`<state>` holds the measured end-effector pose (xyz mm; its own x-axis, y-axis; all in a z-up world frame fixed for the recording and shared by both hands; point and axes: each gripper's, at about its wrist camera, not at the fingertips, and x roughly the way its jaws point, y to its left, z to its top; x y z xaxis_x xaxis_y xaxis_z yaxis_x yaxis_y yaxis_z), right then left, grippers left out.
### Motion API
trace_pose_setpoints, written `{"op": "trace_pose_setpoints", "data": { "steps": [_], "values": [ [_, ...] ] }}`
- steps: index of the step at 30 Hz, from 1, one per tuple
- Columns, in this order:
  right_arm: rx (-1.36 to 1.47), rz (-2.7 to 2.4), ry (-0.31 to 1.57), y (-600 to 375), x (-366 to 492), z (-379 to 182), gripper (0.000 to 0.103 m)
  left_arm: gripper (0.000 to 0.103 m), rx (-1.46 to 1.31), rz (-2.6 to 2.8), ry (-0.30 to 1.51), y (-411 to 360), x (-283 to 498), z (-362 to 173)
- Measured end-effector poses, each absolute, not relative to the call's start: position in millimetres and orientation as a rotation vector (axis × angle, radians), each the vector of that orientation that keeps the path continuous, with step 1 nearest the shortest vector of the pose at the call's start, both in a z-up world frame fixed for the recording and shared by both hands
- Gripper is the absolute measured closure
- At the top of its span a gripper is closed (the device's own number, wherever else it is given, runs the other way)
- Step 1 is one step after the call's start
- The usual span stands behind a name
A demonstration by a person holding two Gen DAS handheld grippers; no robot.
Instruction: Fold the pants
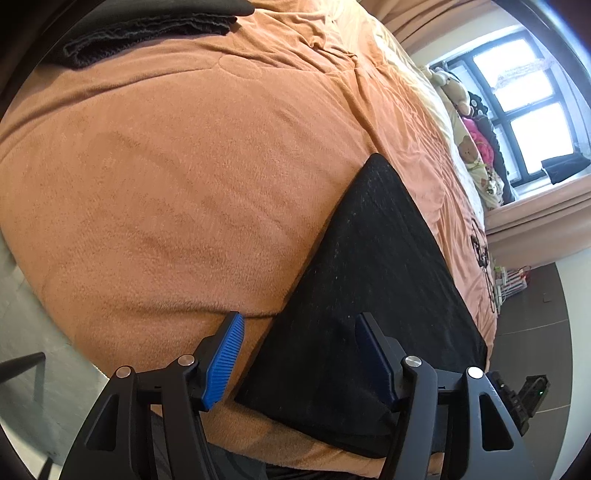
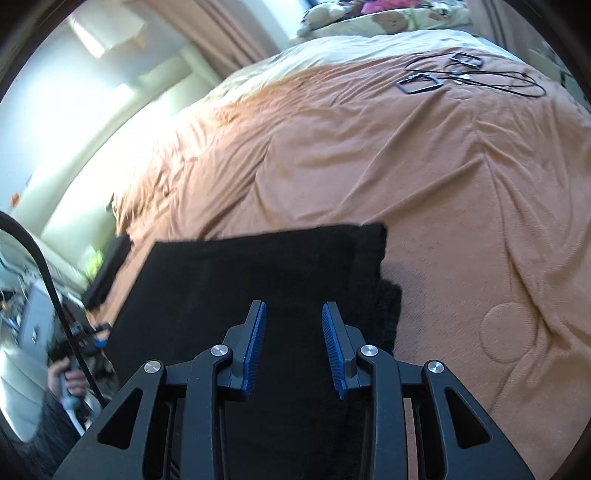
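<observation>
One bed, under one orange blanket [image 1: 166,192], fills most of both views. On it lie two dark garments in the left wrist view: the folded black pants [image 1: 369,295], a flat slab running from the middle of the frame to the lower right near the blanket's edge, and a second dark folded pile [image 1: 147,33] in the upper left corner. In the right wrist view the pants [image 2: 258,273] sit at lower centre. Upper right there, two black rectangular frames [image 2: 419,83] lie among thin black cables. One window [image 1: 524,99] shows at the upper right of the left view, with a row of plush toys [image 1: 469,147] beside it.

The left gripper [image 1: 301,354] tilts downward over the pants' near edge, fingers wide apart, nothing pinched. The right gripper [image 2: 293,347] tilts down above the pants, fingers narrowly apart, pads clear of the cloth. At lower left a hand [image 2: 70,380] holds a handle.
</observation>
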<state>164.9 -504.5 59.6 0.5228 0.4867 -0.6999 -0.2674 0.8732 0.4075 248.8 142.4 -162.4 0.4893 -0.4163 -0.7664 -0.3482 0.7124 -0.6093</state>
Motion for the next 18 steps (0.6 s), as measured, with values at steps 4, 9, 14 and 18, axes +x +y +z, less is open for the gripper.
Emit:
{"op": "trace_pose_setpoints", "data": {
  "steps": [4, 9, 14, 18],
  "values": [
    [0.201, 0.422, 0.947, -501, 166, 53, 0.074, 0.038, -0.858, -0.08, 1.087, 144, 239, -167],
    [0.128, 0.402, 0.953, -493, 169, 39, 0.076, 0.038, -0.952, -0.121, 1.013, 144, 227, -172],
    [0.005, 0.365, 0.925, -473, 153, 42, 0.078, 0.037, -1.013, -0.103, 0.938, 145, 222, -177],
    [-0.015, 0.367, 0.943, -465, 149, 44, 0.077, 0.037, -1.003, -0.082, 0.934, 142, 223, -178]
  ]
}}
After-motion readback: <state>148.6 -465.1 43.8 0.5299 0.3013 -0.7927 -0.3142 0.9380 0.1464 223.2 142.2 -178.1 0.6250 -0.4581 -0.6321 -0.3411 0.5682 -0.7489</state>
